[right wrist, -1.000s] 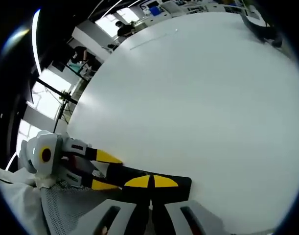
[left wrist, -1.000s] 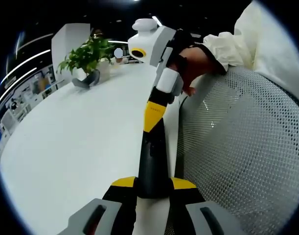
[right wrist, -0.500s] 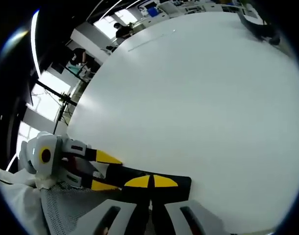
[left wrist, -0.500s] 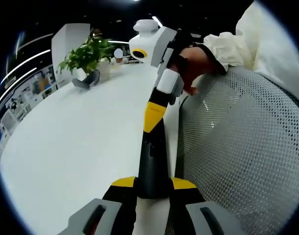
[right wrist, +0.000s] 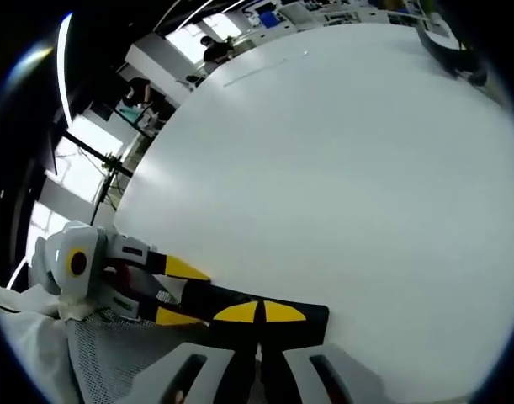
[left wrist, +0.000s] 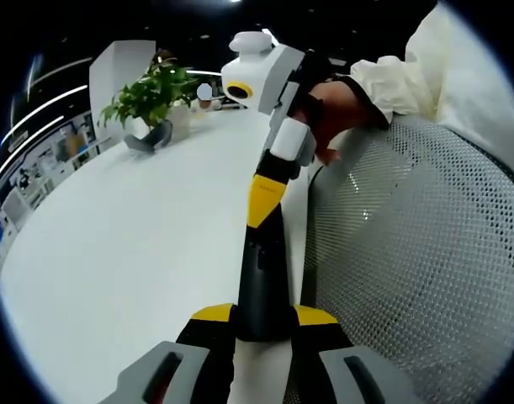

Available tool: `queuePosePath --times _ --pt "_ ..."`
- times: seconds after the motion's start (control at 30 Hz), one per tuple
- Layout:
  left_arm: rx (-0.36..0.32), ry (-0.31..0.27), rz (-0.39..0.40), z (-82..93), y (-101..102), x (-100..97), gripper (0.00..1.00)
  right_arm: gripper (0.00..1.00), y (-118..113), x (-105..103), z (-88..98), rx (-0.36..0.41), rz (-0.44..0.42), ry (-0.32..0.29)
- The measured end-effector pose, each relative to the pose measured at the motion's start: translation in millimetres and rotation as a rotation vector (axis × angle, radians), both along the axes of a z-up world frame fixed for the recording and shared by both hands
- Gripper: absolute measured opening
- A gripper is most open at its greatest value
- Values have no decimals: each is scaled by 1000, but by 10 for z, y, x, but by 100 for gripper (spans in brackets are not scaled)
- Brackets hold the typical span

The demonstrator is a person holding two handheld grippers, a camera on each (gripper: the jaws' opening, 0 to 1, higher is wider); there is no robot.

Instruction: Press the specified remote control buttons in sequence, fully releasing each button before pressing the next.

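Black remote control (left wrist: 263, 278) lies at the edge of the white table (left wrist: 130, 252), just beside a grey mesh chair back (left wrist: 408, 269). We see the left gripper (left wrist: 263, 324) clamped on the remote's near end, yellow-tipped jaws on either side. At the far end, the right gripper (right wrist: 258, 313) has its jaws closed together, tips touching the remote's top face. A potted plant (left wrist: 151, 97) stands well apart from the remote, across the table.

Beyond the remote (left wrist: 262, 278) the white desk (left wrist: 130, 252) lies open — only a potted plant (left wrist: 151, 101) far off; a mesh chair back (left wrist: 408, 269) crowds the remote's side.
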State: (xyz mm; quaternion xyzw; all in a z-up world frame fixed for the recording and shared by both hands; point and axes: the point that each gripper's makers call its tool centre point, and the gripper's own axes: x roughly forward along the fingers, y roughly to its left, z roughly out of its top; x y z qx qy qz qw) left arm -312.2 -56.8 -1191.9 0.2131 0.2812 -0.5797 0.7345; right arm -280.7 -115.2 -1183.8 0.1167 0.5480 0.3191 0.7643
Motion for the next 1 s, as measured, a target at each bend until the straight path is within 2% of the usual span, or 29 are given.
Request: queuePosePath --times 0.2,0.3,0.5,0.67,0.77,0.87,1.0 --pt "1 1 1 0 0 1 25 0 -16 -39 4 2 2 40" --pt "1 0 1 0 0 2 25 0 -25 -110 12 15 14 106" --pt "0 1 1 -4 -1 4 25 0 108 -140 107 70 49 81" --pt "0 1 1 -3 -1 3 25 0 98 -198 23 15 94 85" --pt "0 1 1 -3 -1 4 25 0 97 -201 21 -7 121 62" --pt "0 1 0 -4 -1 4 25 0 85 -201 20 -4 112 66" --pt "1 0 0 -5 -2 3 25 0 67 -191 1 22 72 102"
